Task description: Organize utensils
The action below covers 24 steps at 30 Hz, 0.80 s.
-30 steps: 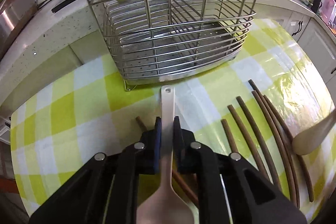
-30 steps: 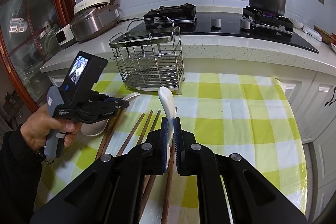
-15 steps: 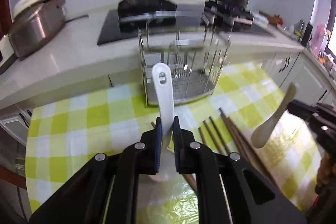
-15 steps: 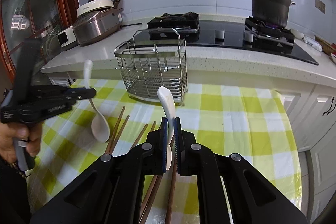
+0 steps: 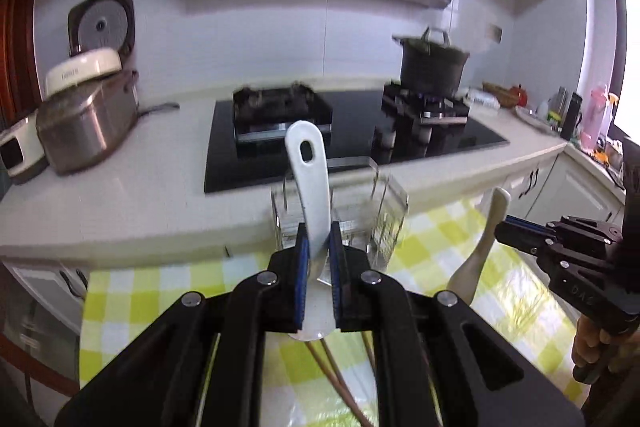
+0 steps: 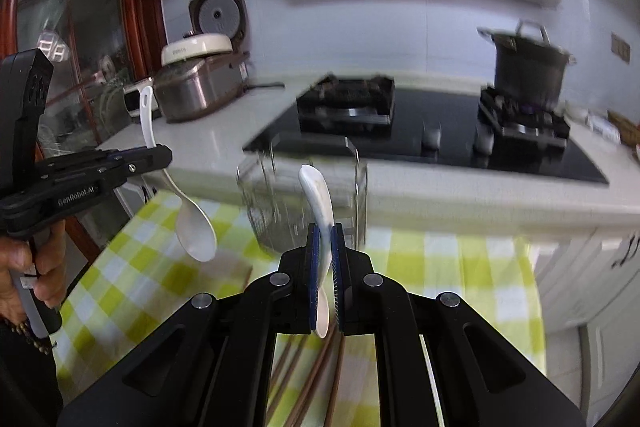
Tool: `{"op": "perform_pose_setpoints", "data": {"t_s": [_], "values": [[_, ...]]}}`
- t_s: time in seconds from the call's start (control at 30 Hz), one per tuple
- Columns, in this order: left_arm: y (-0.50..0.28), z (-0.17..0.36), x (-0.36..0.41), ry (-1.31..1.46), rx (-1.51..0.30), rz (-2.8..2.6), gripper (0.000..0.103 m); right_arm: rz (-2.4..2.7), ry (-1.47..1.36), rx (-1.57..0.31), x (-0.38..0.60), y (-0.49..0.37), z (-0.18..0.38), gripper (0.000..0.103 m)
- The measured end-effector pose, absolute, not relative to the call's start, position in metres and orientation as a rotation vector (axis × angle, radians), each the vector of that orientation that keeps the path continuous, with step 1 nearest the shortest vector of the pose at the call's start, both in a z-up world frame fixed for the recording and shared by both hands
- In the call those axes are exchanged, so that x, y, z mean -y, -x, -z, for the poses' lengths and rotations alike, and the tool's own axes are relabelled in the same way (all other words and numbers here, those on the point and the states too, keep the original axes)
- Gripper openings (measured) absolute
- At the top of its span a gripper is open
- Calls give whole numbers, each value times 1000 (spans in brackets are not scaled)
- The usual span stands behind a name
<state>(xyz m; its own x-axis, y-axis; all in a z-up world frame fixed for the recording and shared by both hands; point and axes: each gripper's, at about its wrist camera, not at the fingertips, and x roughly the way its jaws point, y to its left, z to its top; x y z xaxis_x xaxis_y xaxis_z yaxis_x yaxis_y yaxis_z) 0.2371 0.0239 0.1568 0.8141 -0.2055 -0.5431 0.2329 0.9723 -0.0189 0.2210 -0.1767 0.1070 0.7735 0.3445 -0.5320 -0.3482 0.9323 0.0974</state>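
My left gripper (image 5: 319, 239) is shut on a white spoon (image 5: 310, 171), handle up, bowl hanging below the fingers; it also shows in the right wrist view (image 6: 192, 223), held high above the table. My right gripper (image 6: 325, 243) is shut on a second white spoon (image 6: 318, 199), which shows in the left wrist view (image 5: 480, 243) at the right. The wire utensil rack (image 6: 304, 199) stands blurred at the far edge of the checked cloth (image 6: 440, 267), beyond both grippers. Brown chopsticks (image 6: 320, 367) lie on the cloth below my right gripper.
A white counter (image 5: 120, 203) runs behind the table with a black hob (image 5: 352, 139), a dark pot (image 5: 432, 67) on a burner and a rice cooker (image 5: 84, 111) at the left. White cabinets (image 6: 600, 287) stand at the right.
Both grippers have risen with their spoons, well above the cloth. The views have tilted up from the table toward the counter and hob. The rack now looks smaller and lower.
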Motion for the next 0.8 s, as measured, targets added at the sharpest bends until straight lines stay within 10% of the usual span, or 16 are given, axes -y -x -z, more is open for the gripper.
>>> {"op": "perform_pose_setpoints", "data": {"t_s": [0.63, 0.73, 0.8], "values": [[-334, -181, -7, -4, -493, 170, 4, -343, -5, -535, 160, -306, -131, 9], [-343, -173, -7, 7, -495, 175, 4, -308, -48, -562, 176, -301, -106, 34], [-348, -171, -6, 7, -501, 177, 4, -268, -102, -569, 193, -296, -90, 74]]}}
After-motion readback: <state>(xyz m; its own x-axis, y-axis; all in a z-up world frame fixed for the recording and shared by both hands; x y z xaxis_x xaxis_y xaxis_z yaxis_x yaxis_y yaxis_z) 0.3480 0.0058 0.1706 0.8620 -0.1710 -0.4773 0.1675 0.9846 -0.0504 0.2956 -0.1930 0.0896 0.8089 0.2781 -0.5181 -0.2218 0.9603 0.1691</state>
